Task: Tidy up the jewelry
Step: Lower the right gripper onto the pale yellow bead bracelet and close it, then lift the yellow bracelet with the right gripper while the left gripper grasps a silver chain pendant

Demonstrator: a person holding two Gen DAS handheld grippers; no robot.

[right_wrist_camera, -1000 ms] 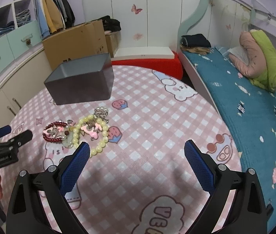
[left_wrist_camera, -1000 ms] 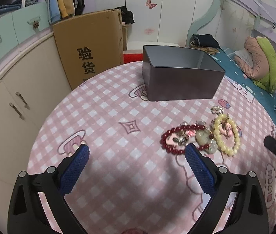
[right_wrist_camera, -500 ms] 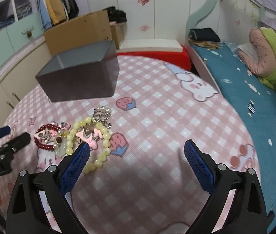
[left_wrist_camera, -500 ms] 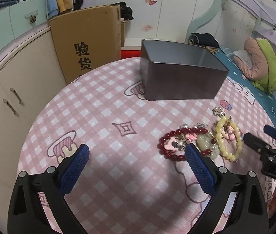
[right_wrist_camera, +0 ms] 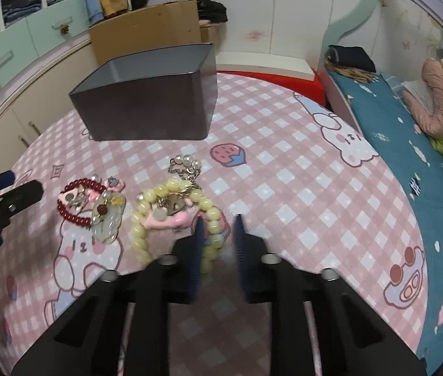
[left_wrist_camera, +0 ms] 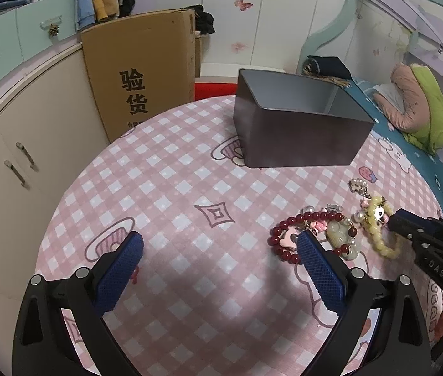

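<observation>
A yellow bead bracelet [right_wrist_camera: 146, 219] with pink charms lies on the pink checked table; it also shows in the left wrist view [left_wrist_camera: 378, 235]. A dark red bead bracelet [right_wrist_camera: 74, 210] with a pale jade pendant [right_wrist_camera: 108, 219] lies to its left, also in the left wrist view [left_wrist_camera: 287, 235]. A small silver pearl chain [right_wrist_camera: 185, 167] lies behind them. My right gripper [right_wrist_camera: 218, 235] has its jaws nearly closed around the yellow bracelet's right side. My left gripper [left_wrist_camera: 218, 263] is open and empty, just left of the red bracelet. An open dark grey box [left_wrist_camera: 299, 131] stands behind the jewelry.
A cardboard box [left_wrist_camera: 140, 75] leans against the curved cabinets [left_wrist_camera: 18, 156] beyond the table's left edge. A bed with blue sheet [right_wrist_camera: 409, 125] runs along the right. A red seat [right_wrist_camera: 284, 81] sits past the far edge.
My right gripper has dropped forward onto the yellow bracelet and narrowed its jaws from wide open to nearly closed. My left gripper moved slightly nearer the red bracelet and stayed open.
</observation>
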